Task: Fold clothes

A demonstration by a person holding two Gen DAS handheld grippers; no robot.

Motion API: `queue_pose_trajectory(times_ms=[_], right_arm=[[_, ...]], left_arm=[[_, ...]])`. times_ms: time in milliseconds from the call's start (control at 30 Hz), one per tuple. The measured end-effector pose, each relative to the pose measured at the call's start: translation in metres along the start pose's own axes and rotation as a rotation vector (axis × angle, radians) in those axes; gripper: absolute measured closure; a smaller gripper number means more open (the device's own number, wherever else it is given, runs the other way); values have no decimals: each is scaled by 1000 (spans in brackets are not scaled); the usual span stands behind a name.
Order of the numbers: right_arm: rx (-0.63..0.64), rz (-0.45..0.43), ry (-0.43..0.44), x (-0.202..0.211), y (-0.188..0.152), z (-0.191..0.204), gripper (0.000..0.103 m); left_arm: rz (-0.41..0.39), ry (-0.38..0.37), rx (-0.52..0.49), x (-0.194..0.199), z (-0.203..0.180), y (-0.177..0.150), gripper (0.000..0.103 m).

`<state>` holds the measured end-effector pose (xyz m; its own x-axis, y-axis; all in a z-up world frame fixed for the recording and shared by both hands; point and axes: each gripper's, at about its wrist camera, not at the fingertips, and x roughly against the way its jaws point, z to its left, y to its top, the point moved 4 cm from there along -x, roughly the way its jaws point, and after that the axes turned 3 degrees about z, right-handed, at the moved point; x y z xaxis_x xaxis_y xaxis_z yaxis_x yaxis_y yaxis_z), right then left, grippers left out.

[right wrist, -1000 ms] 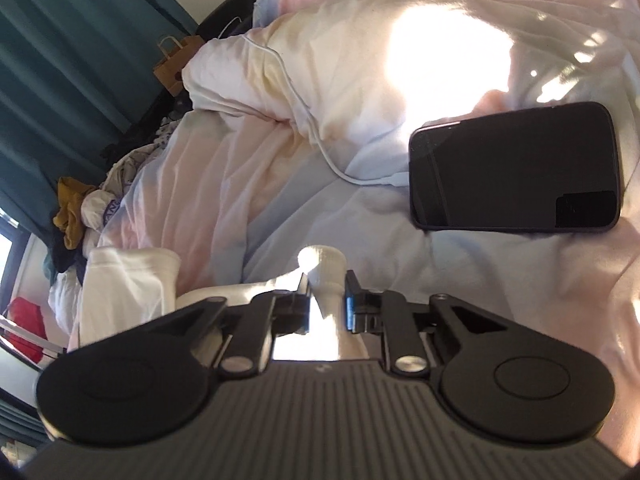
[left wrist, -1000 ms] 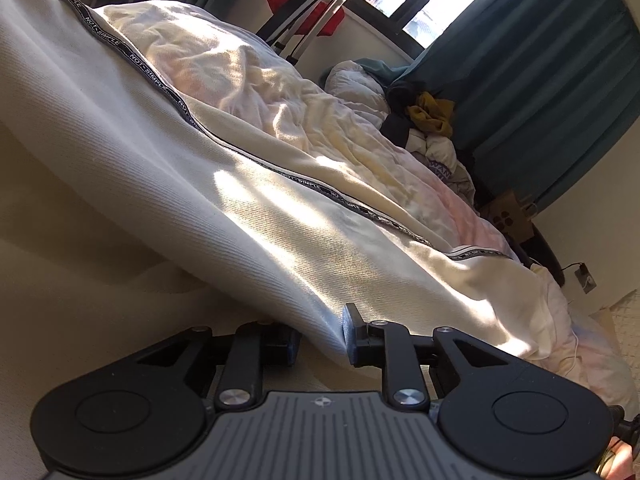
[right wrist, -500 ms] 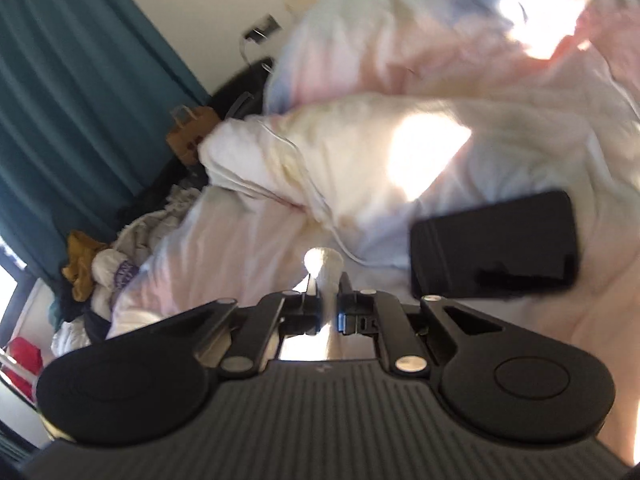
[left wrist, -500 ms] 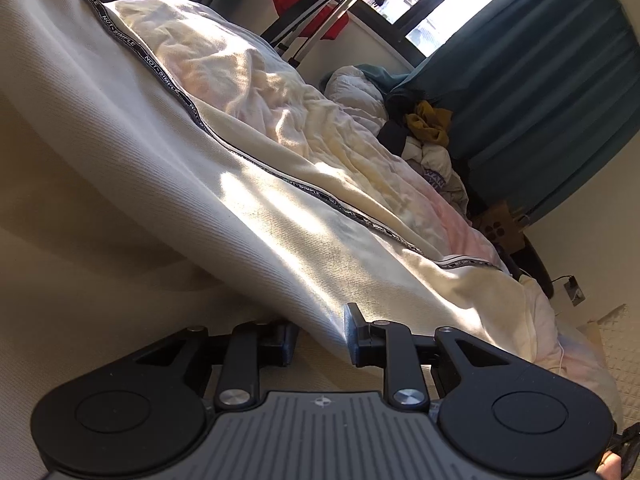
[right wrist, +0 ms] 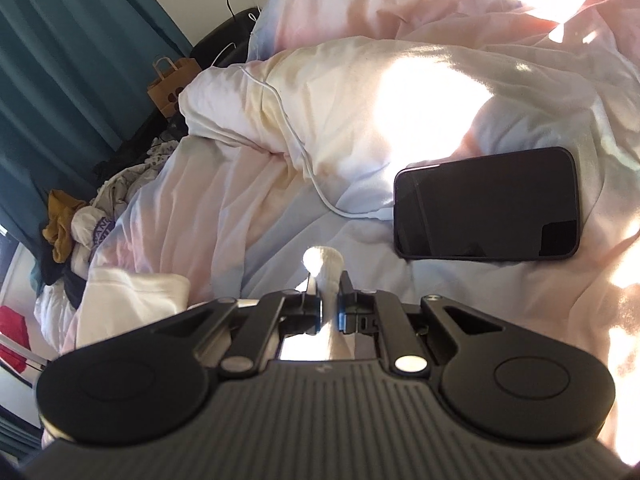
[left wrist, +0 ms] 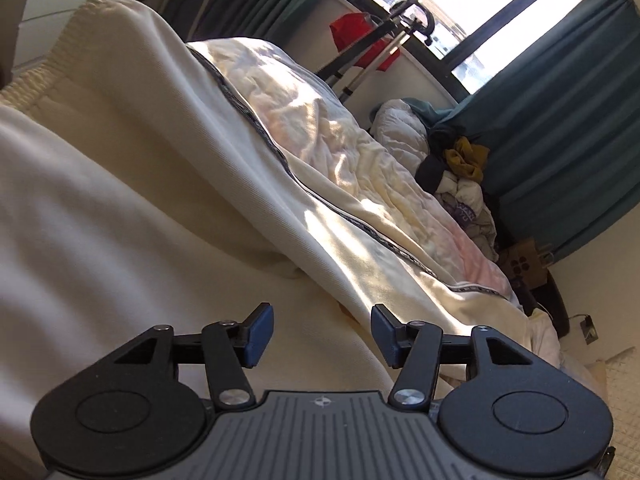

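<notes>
Risk: we judge the pinched fold could slip from our right claw (right wrist: 329, 312) if we tug hard, and the phone (right wrist: 486, 204) at 2 o'clock could be dragged along with its white cable (right wrist: 296, 140)
Right claw: clamped tight on a narrow bunch of the cream garment (right wrist: 324, 268), which pokes up at 12 o'clock
Left claw: our left claw (left wrist: 318, 336) gapes wide, holding nothing
Garment: the cream garment (left wrist: 140, 200) with its dark lettered trim (left wrist: 256, 120) drapes from 10 to 2 o'clock over the duvet (left wrist: 340, 148)
Beyond: laundry pile (left wrist: 460, 172) at 1 o'clock
</notes>
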<state>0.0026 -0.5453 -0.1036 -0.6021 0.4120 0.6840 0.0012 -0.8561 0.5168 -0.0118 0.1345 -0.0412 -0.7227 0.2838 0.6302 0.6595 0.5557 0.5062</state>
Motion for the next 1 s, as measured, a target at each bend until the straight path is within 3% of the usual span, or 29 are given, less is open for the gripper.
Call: queue_pose_trajectory(times_ms=[167, 333, 767, 1000], right_arm=[[-7, 17, 31, 1, 2, 0, 92], [-4, 24, 36, 3, 2, 0, 92], [-15, 25, 25, 7, 1, -1, 92], [-24, 18, 50, 9, 1, 0, 92]], left_arm=[[-71, 95, 55, 52, 23, 2, 27], [-138, 154, 172, 96, 56, -2, 21], [-300, 83, 535, 219, 166, 23, 20], [-220, 47, 713, 210, 229, 10, 24]])
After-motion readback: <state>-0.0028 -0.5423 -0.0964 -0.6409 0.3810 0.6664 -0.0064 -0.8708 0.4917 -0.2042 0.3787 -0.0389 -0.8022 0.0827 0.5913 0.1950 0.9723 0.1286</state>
